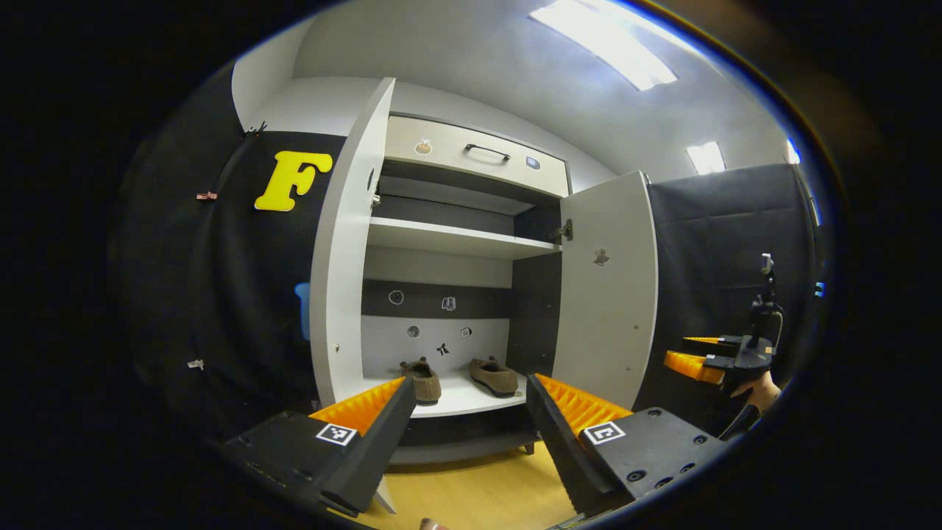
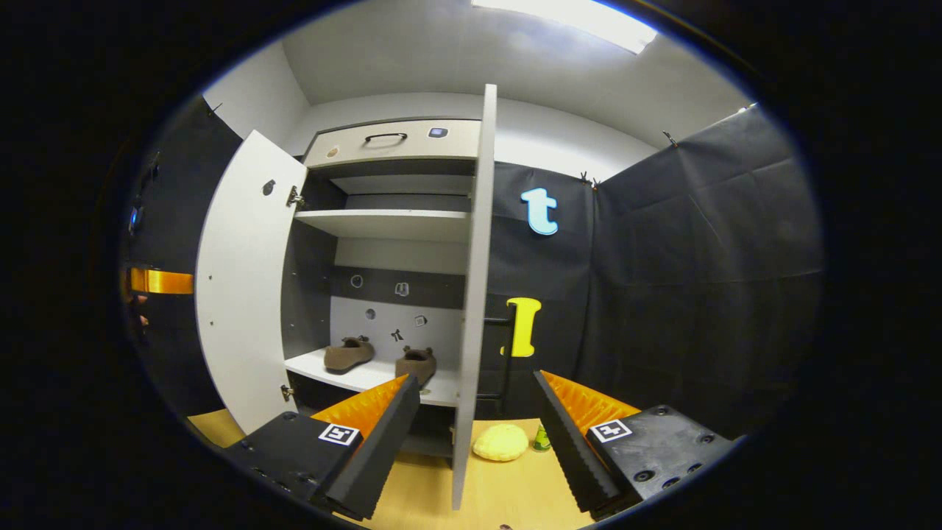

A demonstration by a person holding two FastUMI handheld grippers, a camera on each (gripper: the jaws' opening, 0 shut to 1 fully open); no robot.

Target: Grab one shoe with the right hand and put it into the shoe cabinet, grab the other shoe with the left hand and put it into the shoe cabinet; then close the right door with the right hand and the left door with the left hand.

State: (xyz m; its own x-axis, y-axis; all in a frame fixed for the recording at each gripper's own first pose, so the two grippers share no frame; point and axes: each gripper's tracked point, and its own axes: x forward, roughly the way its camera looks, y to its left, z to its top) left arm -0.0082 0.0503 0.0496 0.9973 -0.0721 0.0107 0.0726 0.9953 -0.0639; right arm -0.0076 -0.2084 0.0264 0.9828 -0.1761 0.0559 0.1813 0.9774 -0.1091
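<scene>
**Both shoes on the bottom shelf, both doors wide open**

The shoe cabinet (image 1: 449, 243) stands against the black cloth wall, pale grey outside and dark inside, with a drawer (image 1: 475, 156) and its dark handle across the top. The left door (image 1: 346, 250) and the right door (image 1: 607, 287) both swing out wide toward the cameras. In the right gripper view the right door (image 2: 475, 294) shows edge-on and cuts across the middle of the picture, hiding the right part of the cabinet interior, while the left door (image 2: 246, 287) opens away to the far side. An upper shelf (image 1: 456, 239) crosses the cabinet; small stickers dot the back panel below it.

The wooden floor (image 1: 478, 493) is light yellow. On it, just right of the right door's lower edge, lie a yellow sponge-like lump (image 2: 500, 443) and a small green thing (image 2: 542, 439), too small to make out.

The two brown shoes sit side by side but apart on the white bottom shelf (image 1: 464, 401): the left shoe (image 1: 422, 379) points its heel outward, and the right shoe (image 1: 494, 375) lies turned at an angle. Both look soft and fuzzy.

The left gripper (image 1: 465, 401) is spread wide, holding nothing, facing the cabinet opening. The right gripper (image 2: 477, 401) is likewise spread and empty, with the door edge between its fingers in the picture. In the left gripper view the right gripper (image 1: 699, 357) shows off to the side, beyond the right door, with a hand (image 1: 758, 390) under it.
</scene>
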